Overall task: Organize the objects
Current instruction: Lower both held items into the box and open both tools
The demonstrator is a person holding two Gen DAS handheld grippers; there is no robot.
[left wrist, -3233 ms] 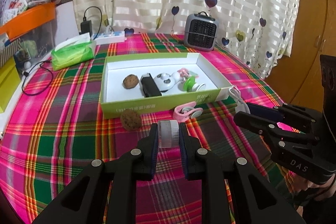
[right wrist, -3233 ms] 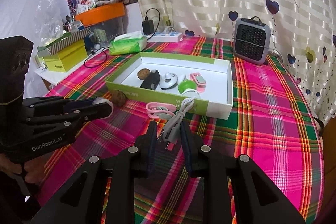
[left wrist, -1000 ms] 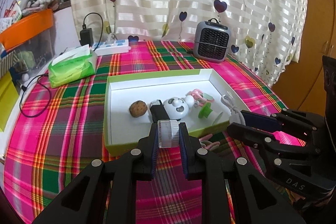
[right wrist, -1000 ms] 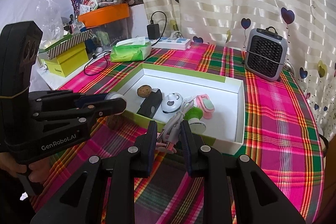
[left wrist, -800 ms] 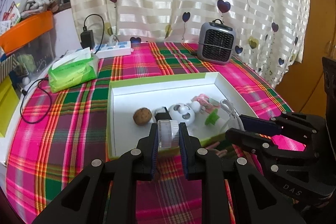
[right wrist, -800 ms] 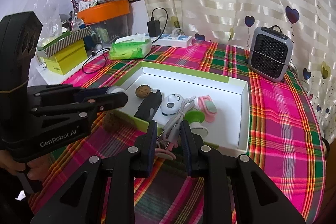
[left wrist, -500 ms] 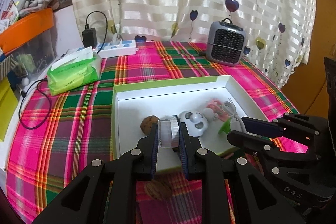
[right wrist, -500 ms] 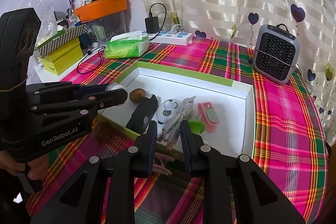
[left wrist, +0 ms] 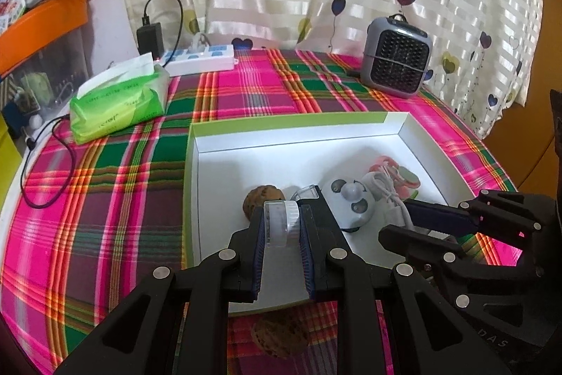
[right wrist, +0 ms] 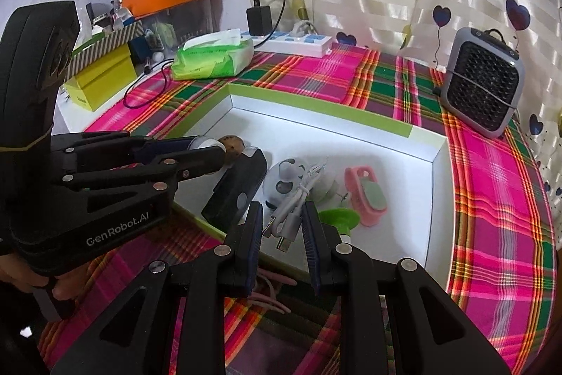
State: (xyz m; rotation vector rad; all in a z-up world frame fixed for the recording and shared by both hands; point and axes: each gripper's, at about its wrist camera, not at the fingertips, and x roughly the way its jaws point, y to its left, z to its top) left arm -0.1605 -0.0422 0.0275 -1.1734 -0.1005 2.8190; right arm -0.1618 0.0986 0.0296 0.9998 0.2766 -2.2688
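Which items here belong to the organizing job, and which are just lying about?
Job:
- white-and-green shallow box
- small clear round container, held in the left gripper
- bundled white USB cable, held in the right gripper
- brown walnut on the cloth

Lying about:
- green tissue pack
- grey mini heater
- white power strip

Two black hand-held tongs angle downward side by side. The left tongs [left wrist: 281, 225] are clamped on a small clear jar [left wrist: 280, 223]; the right tongs [right wrist: 281, 227] pinch a bundled white cable [right wrist: 293, 211]. A hand [right wrist: 52, 287] grips the left handle.
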